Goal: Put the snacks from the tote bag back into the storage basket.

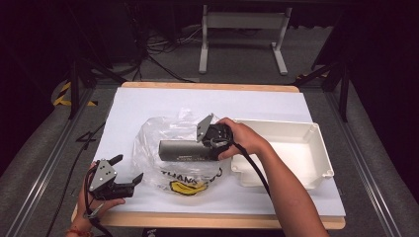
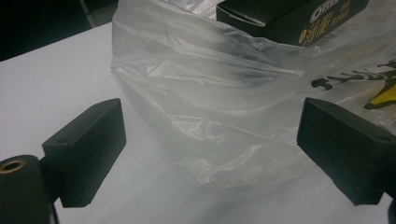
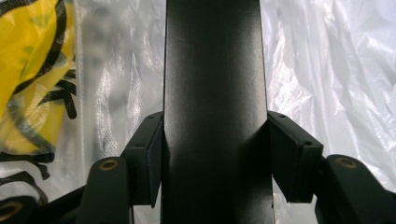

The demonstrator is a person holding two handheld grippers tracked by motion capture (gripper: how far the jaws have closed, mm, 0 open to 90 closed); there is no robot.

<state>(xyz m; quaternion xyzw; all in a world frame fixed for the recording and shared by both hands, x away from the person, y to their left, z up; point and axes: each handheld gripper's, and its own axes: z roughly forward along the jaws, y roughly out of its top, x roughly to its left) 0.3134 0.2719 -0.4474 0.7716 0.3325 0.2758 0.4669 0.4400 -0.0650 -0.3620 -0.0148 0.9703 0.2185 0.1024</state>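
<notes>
While bag [image 1: 183, 148] reads "THANK" | right fingers [image 3: 215, 154] clench dark box [image 1: 185, 149] | left fingers [image 2: 210, 149] released.

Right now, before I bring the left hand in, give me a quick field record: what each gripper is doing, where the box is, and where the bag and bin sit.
right gripper: shut on the dark box, jaws on its two long sides
dark box: held level above the plastic bag
left gripper: open, nothing between jaws, beside the bag's left edge
plastic bag: clear, crumpled, yellow and black print, lying on the white table
white bin: right of the bag, looks empty
</notes>
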